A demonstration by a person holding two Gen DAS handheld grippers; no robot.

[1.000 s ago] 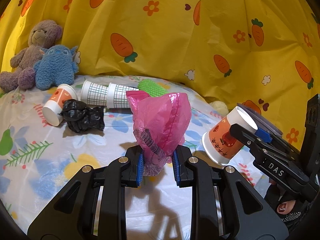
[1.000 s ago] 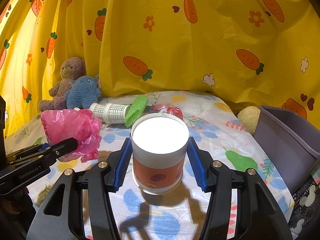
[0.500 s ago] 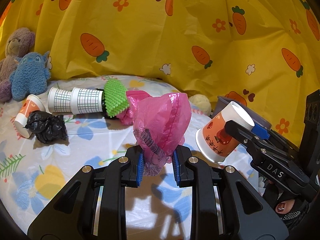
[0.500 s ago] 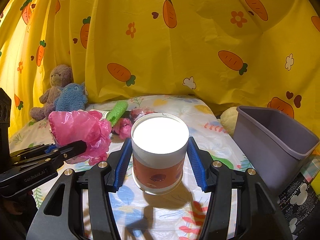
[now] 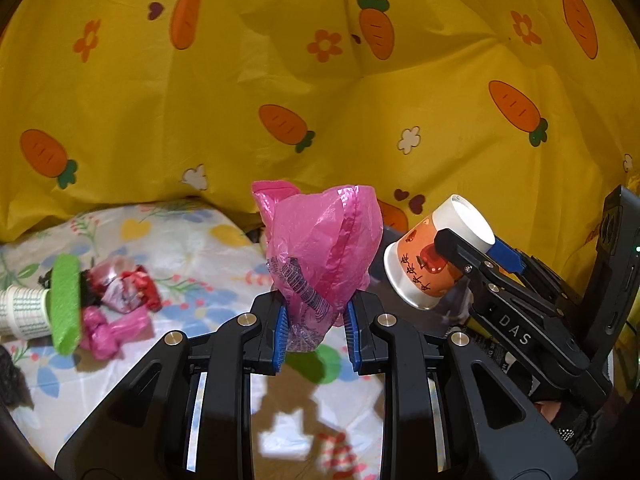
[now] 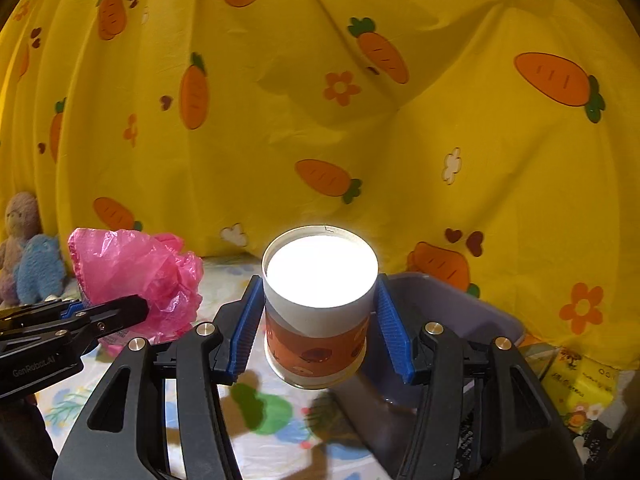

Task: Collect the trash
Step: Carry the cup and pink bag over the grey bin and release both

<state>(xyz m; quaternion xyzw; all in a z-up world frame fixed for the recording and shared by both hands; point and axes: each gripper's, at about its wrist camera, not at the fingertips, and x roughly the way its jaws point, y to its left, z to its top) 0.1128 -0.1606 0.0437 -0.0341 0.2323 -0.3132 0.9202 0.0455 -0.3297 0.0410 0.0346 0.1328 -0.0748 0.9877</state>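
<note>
My left gripper (image 5: 316, 330) is shut on a crumpled pink plastic bag (image 5: 320, 248), held above the floral sheet; the bag (image 6: 136, 272) also shows at the left of the right wrist view. My right gripper (image 6: 318, 330) is shut on an orange-and-white paper cup (image 6: 318, 304), mouth toward the camera. In the left wrist view the same cup (image 5: 432, 256) hangs tilted at the right. A grey bin (image 6: 452, 308) stands just behind and right of the cup. More trash lies at the left: a red and pink wrapper wad (image 5: 124, 288), a small pink bag (image 5: 112, 330), a checked paper cup (image 5: 20, 312).
A yellow carrot-print cloth (image 5: 320, 80) hangs behind everything. A green brush (image 5: 66, 304) lies by the checked cup. Two plush toys (image 6: 28, 248) sit far left. A yellow packet (image 6: 580, 380) lies to the right of the bin.
Both grippers swung to the right and rose a little, carrying the pink bag and the cup. The grey bin now lies right behind the cup; the plush toys and black bag have slid out left.
</note>
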